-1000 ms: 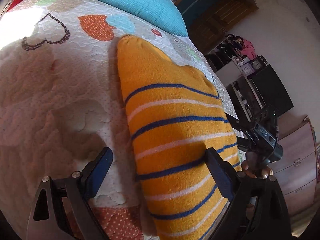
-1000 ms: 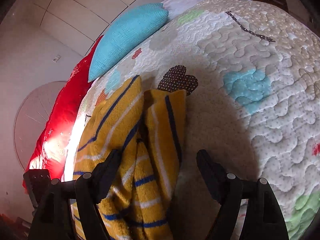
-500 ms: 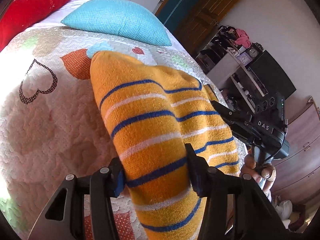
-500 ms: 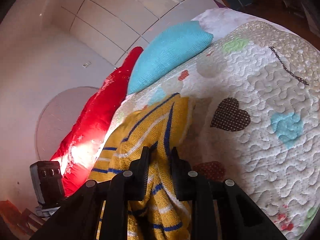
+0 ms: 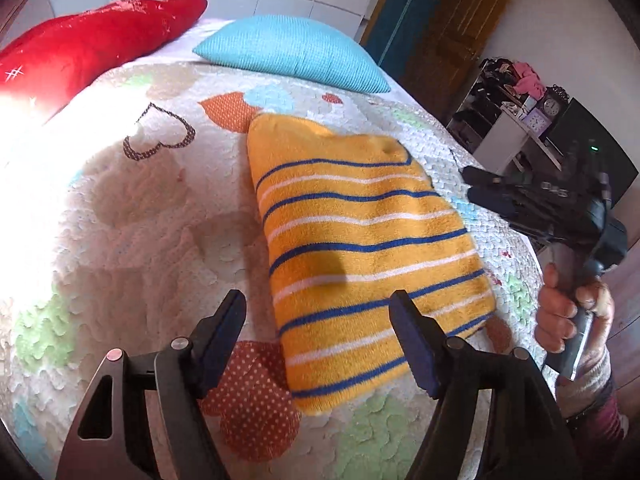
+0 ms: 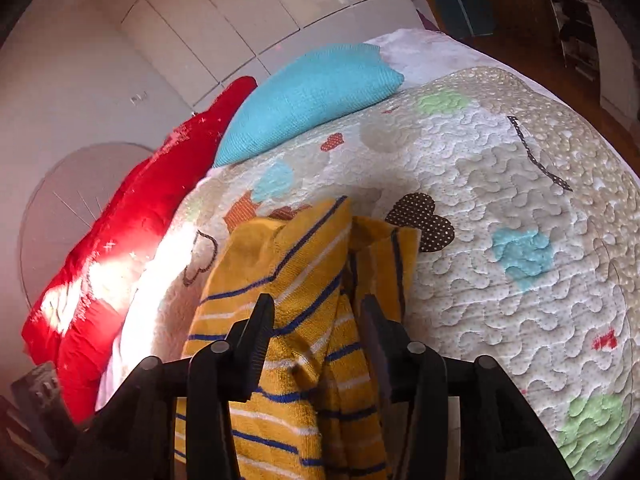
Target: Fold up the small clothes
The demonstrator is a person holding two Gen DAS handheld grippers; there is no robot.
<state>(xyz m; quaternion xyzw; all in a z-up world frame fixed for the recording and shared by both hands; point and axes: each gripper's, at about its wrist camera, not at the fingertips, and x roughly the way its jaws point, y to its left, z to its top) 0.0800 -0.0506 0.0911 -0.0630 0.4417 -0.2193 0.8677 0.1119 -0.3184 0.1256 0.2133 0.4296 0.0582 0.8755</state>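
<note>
A yellow garment with blue and white stripes (image 5: 360,236) lies folded flat on the quilted bed cover (image 5: 132,216). My left gripper (image 5: 320,336) is open and hovers over its near edge, holding nothing. In the left wrist view my right gripper (image 5: 480,188) shows at the garment's right side, held by a hand (image 5: 568,312). In the right wrist view the garment's (image 6: 280,280) bunched edge passes between the fingers of my right gripper (image 6: 316,332), whose jaws stand slightly apart around the cloth.
A turquoise pillow (image 5: 292,52) and a red cushion (image 5: 92,40) lie at the head of the bed. The bed's right edge drops off toward a dresser with a clock (image 5: 552,108) and a dark screen (image 5: 596,160).
My left gripper was shut on the lifted garment half a second ago; it has opened and let go, and the garment now lies flat. My right gripper's jaws have parted somewhat.
</note>
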